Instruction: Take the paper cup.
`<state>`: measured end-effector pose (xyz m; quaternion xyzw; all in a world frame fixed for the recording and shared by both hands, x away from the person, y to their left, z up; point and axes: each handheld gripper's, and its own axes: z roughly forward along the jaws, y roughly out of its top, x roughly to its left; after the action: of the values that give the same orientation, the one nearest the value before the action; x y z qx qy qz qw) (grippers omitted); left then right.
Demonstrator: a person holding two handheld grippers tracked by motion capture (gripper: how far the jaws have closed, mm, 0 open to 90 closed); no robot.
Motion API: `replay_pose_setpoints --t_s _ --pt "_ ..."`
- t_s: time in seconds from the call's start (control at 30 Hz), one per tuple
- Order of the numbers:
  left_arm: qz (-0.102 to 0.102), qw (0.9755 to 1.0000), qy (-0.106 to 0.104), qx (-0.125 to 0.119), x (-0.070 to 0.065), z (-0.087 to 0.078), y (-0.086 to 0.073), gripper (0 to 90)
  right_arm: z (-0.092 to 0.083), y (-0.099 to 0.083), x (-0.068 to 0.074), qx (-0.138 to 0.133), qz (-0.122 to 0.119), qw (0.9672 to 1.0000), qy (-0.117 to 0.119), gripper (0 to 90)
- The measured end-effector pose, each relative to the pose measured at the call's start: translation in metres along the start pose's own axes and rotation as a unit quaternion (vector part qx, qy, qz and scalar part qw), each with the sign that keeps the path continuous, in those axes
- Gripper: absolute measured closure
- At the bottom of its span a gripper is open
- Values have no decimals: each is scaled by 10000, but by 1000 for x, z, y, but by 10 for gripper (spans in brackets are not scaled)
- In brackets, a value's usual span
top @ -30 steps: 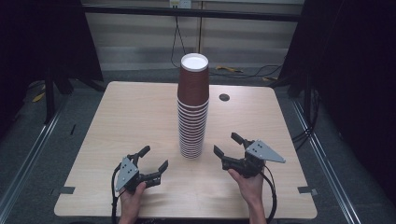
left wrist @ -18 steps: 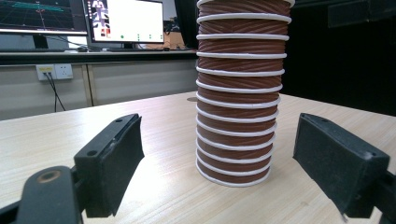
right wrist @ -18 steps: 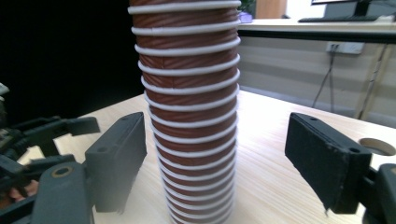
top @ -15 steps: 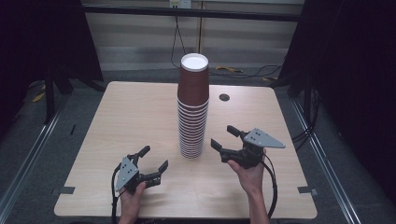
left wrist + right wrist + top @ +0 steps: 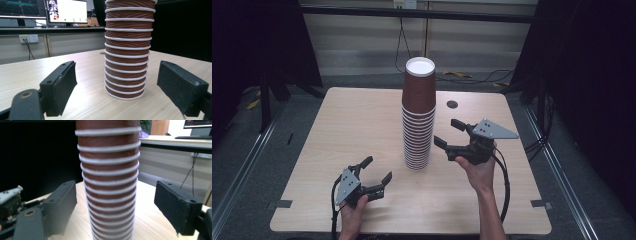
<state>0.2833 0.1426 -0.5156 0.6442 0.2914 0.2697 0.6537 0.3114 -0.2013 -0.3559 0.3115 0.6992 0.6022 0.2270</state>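
A tall stack of brown paper cups stands upside down near the middle of the wooden table, each white rim sitting on the one below and the closed white base of the top cup facing up. This column is what both grippers point at. The right gripper is held in the air at about four o'clock from the stack, roughly level with its middle and close beside it without touching; its jaws stand wide apart with nothing between them, and in the right gripper view the ribbed column rises between the two black pads, which suggests the hand is lining up to close around a cup partway up and lift off the upper section. The left gripper rests low on the table at about seven o'clock from the stack, apart from it, jaws spread and empty; in the left gripper view the bottom rims sit framed between its pads, so it looks placed to steady the base if the column wobbles. A small dark round mark (a hole or a cap, too small to tell) lies at about two o'clock from the stack, clear of the work. Tipping looks the main risk.
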Motion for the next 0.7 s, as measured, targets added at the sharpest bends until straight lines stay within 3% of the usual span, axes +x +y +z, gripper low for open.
replay_pose_setpoints --t_s 0.37,0.7 --pt "-26 10000 -38 -9 0 0 0 155 9 42 -2 -130 -183 9992 332 186" --pt "-29 10000 -47 -8 0 0 0 155 21 76 -4 93 -404 9976 553 169"
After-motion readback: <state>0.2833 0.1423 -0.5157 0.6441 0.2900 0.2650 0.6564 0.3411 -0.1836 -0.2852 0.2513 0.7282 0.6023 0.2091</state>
